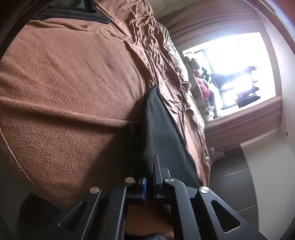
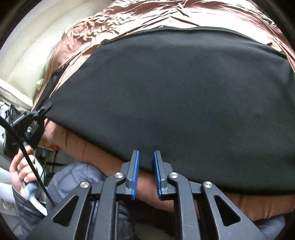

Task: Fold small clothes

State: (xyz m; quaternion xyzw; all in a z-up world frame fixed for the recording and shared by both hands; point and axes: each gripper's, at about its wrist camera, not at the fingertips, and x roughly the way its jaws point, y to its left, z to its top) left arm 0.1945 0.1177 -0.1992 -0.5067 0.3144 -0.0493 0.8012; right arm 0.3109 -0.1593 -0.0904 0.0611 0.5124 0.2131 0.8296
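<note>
A black garment (image 2: 175,88) lies spread flat over the brown bed. Its near edge runs between the blue pads (image 2: 135,169) of my right gripper (image 2: 146,153). The pads stand a little apart and do not pinch the cloth. In the left wrist view my left gripper (image 1: 151,171) is shut on the garment's (image 1: 166,125) ribbed black hem, which bunches over its left finger. The right wrist view shows that left gripper (image 2: 43,109) at the garment's left corner, with a person's hand (image 2: 20,171) on its handle.
A brown fleece blanket (image 1: 64,92) covers the bed's near side, over a creased satin sheet (image 2: 147,16). A cream padded headboard (image 2: 27,61) stands at the far left. A bright window (image 1: 239,70) and dark floor (image 1: 230,175) lie beyond the bed's edge.
</note>
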